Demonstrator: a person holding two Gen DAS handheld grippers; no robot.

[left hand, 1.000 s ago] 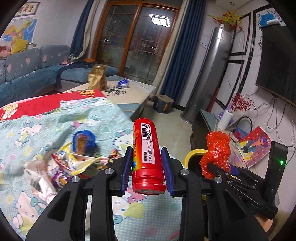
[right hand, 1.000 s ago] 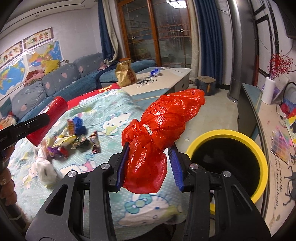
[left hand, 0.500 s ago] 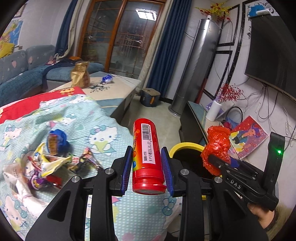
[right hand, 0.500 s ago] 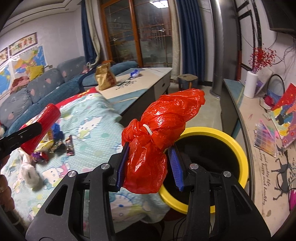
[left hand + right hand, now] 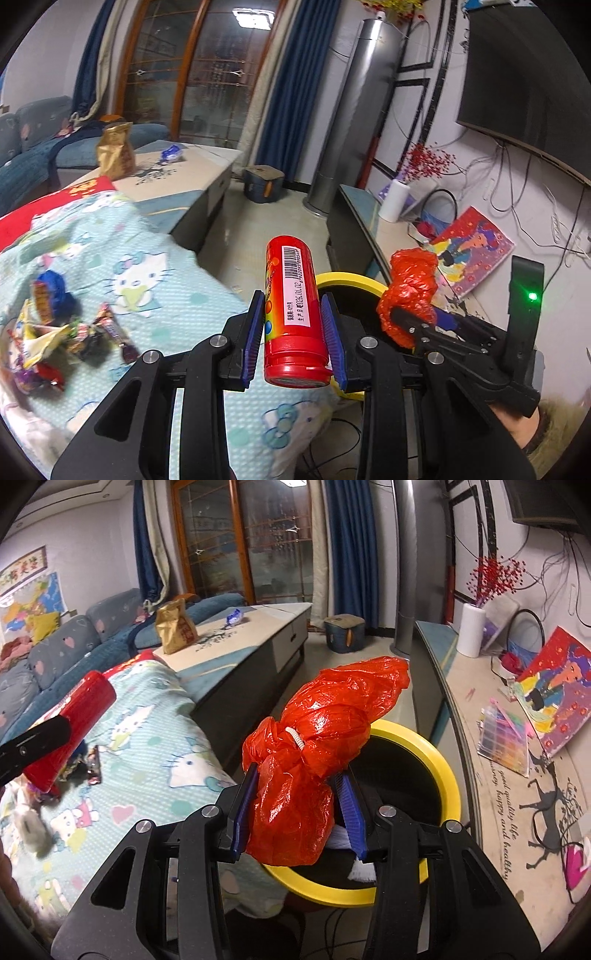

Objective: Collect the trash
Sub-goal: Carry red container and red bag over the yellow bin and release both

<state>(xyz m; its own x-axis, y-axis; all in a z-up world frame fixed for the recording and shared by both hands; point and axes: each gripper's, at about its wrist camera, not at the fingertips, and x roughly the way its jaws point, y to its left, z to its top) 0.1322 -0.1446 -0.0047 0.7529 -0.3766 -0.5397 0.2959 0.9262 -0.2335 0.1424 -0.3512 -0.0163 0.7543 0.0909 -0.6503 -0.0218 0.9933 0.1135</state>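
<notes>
My left gripper [image 5: 293, 332] is shut on a red candy tube [image 5: 293, 314] with a barcode label, held over the edge of the Hello Kitty blanket [image 5: 155, 295]. A yellow-rimmed bin [image 5: 351, 278] shows just behind the tube. My right gripper [image 5: 297, 808] is shut on a knotted red plastic bag [image 5: 317, 753], which hangs over the near rim of the yellow-rimmed bin [image 5: 448, 775]. The right wrist view also shows the candy tube [image 5: 74, 723] at its left edge. From the left wrist, the red bag [image 5: 410, 291] appears at the right. Loose candy wrappers [image 5: 55, 332] lie on the blanket.
A coffee table [image 5: 177, 181] with a gold snack bag [image 5: 115, 151] stands behind the blanket. A low TV cabinet [image 5: 491, 738] with books, a paper roll and a picture runs along the right wall. A blue sofa [image 5: 66, 646] is at far left. Cables lie on the floor by the bin.
Both grippers have moved right, off the blanket toward the bin. The bin now sits under the red bag, and the wrappers have slid to the left of both views.
</notes>
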